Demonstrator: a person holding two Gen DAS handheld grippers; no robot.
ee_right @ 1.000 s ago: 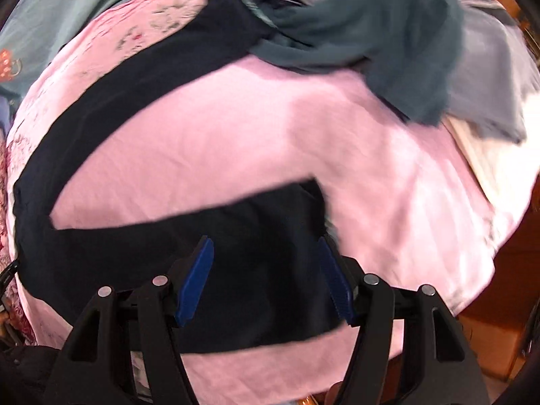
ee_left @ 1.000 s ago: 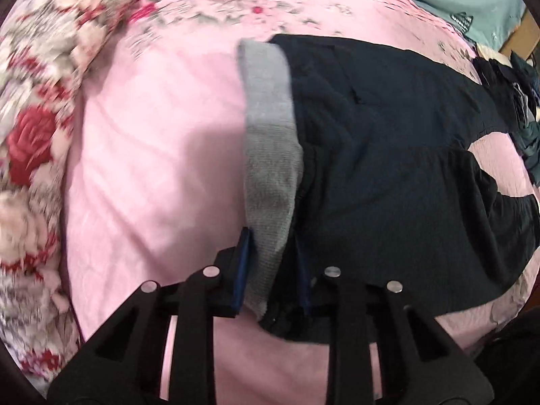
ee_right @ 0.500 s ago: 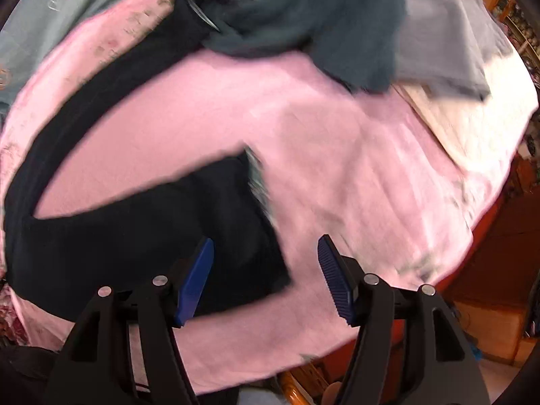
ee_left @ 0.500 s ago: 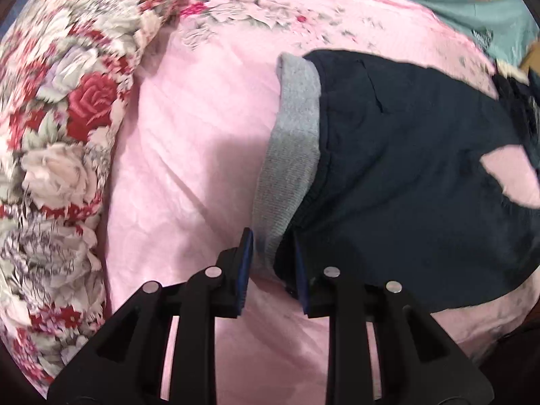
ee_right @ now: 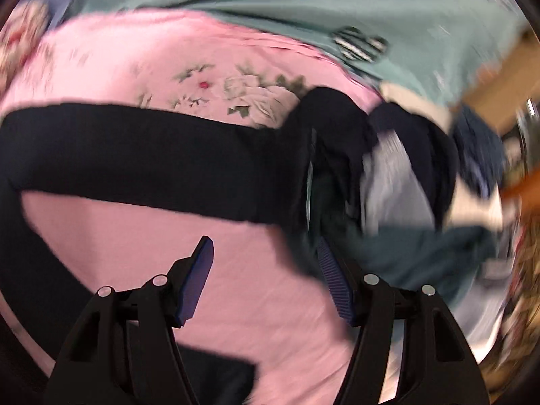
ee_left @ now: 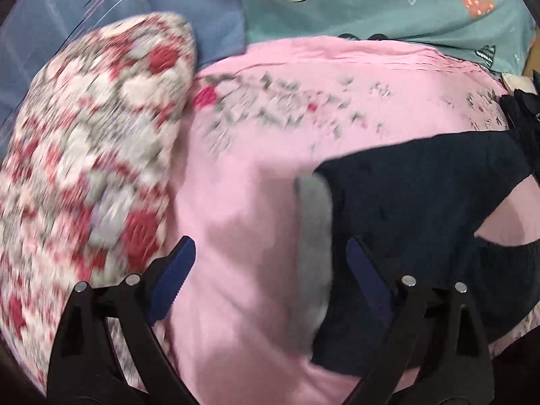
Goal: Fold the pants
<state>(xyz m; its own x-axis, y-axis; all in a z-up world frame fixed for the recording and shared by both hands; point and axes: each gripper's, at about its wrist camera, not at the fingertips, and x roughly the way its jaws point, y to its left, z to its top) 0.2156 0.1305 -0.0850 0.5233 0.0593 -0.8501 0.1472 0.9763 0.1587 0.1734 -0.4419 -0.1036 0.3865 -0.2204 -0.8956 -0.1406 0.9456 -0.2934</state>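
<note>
Dark navy pants (ee_left: 422, 195) with a grey waistband (ee_left: 314, 236) lie flat on the pink sheet (ee_left: 256, 155). My left gripper (ee_left: 268, 249) hovers above the waistband, its jaws opening wide. The waistband lies below and between the fingers, and no pad presses on it. In the right wrist view the far pant leg (ee_right: 152, 155) runs as a dark band across the sheet. My right gripper (ee_right: 265, 249) stands open over bare pink sheet just below that leg, with nothing between its fingers. Both views are blurred by motion.
A floral pillow (ee_left: 87, 155) lies at the left of the bed. A teal blanket (ee_left: 371, 6) and blue fabric (ee_left: 135, 0) lie behind. A pile of dark and pale clothes (ee_right: 405, 175) sits at the far leg's right end.
My left gripper has let go of the waistband, spread its jaws and risen. My right gripper has swung away from the near leg's hem toward the far leg and the clothes pile.
</note>
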